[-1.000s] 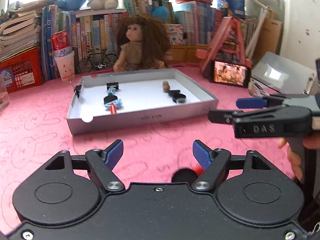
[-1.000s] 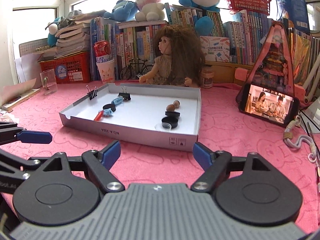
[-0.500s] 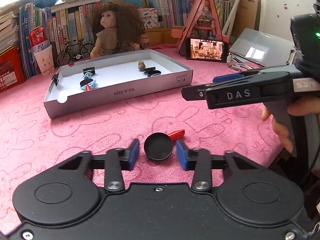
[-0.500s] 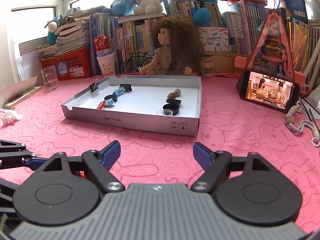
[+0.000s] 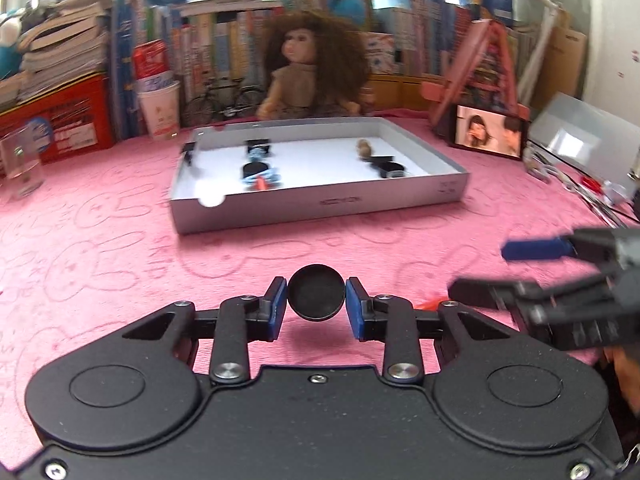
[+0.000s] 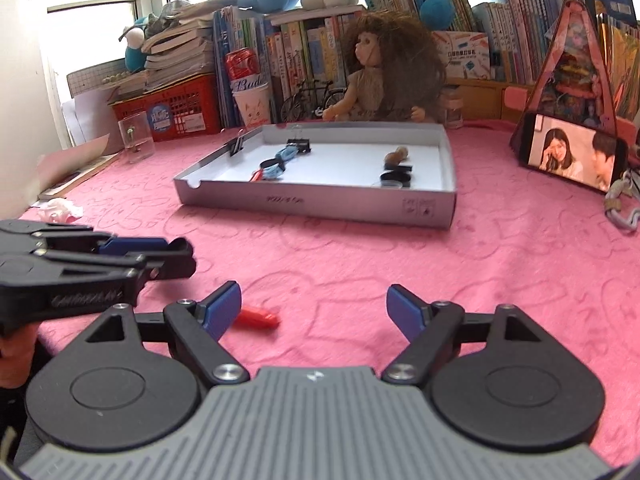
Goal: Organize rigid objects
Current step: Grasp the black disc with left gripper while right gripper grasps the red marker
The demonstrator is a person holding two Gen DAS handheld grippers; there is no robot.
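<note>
A: Black round cap (image 5: 316,298)?
B: Pinched edge-on in left gripper (image 5: 316,306) — jaws just closed on it, near front edge of pink cloth (image 5: 120,248).
A: Right gripper (image 6: 314,308)?
B: Spread, empty; red piece (image 6: 256,317) beside its left finger.
A: Next?
B: Prob. carry cap to the grey tray (image 5: 320,204) — clear its front wall.

Both wrist cameras look low across the pink cloth (image 5: 120,240), sharing the white tray (image 6: 320,210) ahead.
</note>
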